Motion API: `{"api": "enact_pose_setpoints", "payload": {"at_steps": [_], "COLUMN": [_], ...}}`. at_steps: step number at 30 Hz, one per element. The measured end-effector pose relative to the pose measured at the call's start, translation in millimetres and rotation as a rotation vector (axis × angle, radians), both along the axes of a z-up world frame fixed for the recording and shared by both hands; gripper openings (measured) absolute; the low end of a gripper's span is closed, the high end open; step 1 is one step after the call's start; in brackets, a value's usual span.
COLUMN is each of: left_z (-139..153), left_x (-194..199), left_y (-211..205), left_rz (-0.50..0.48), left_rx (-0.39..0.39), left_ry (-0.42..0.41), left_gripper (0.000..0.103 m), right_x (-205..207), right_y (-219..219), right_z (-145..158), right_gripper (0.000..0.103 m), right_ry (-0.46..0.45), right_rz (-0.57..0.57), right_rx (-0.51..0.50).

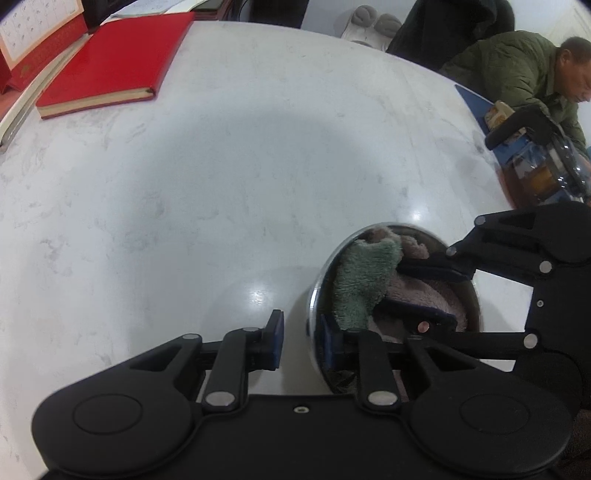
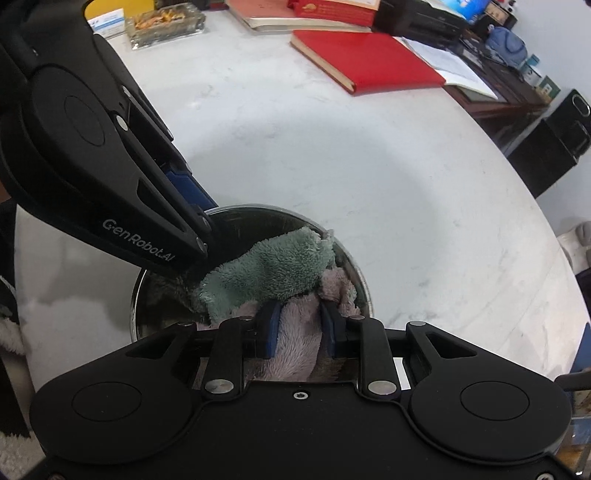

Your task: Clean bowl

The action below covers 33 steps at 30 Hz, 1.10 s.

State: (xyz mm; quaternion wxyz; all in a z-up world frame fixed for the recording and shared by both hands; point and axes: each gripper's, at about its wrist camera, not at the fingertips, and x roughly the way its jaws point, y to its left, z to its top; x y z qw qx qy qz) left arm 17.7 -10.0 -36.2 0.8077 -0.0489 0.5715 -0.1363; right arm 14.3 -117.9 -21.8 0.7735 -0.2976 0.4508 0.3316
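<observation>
Bowl (image 2: 360, 284) wiping is underway: your right tongs (image 2: 301, 332) are gripping the cloth (image 2: 273, 269) inside, left tongs (image 1: 301, 341) are clamping the rim; next, sweep around the wall.

A round white marble-patterned table (image 1: 221, 166) shines under overhead light, bearing a red hardcover book (image 2: 365, 61) and a glass ashtray (image 2: 164, 26). A dark wooden desk (image 2: 517, 92) stands beyond it against a pale wall.

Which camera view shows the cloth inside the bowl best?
The right wrist view: the cloth fills its centre, green over pink, pinched by the right gripper. The left wrist view shows it smaller, partly hidden behind fingers.
</observation>
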Motion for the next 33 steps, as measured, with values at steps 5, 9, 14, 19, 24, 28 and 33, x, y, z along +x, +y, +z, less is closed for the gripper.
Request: {"api": "enact_pose_setpoints", "payload": {"at_steps": [5,9,14,19,24,28,33], "left_z": [-2,-4,-6,-7,-8,-9,-10], "left_x": [1,1,1,3,3,3,5], "left_y": [0,0,0,0,1,2,1], "left_rz": [0.009,0.002,-0.005,-0.003,-0.012,-0.017,-0.006], "left_rx": [-0.013,-0.021,-0.029,-0.046,-0.040,-0.045,-0.059], "left_ry": [0.004,0.009,0.013,0.017,0.016,0.023,0.024], "left_gripper": [0.018,0.018,0.018,0.018,0.018,0.018,0.019], "right_x": [-1,-1,12,2,-9,3,-9], "right_y": [0,8,12,2,17,19,5], "right_z": [-5,-7,-3,-5,-3,-2,-2], "right_gripper": [0.021,0.021,0.018,0.018,0.018,0.018,0.019], "right_ry": [0.045,0.052,-0.020,0.029,0.032,-0.008,0.033], "right_rz": [0.024,0.093,0.076,0.082,0.157,0.143,0.161], "right_rx": [-0.037,-0.032,-0.052,-0.096,-0.061,-0.057,-0.131]}}
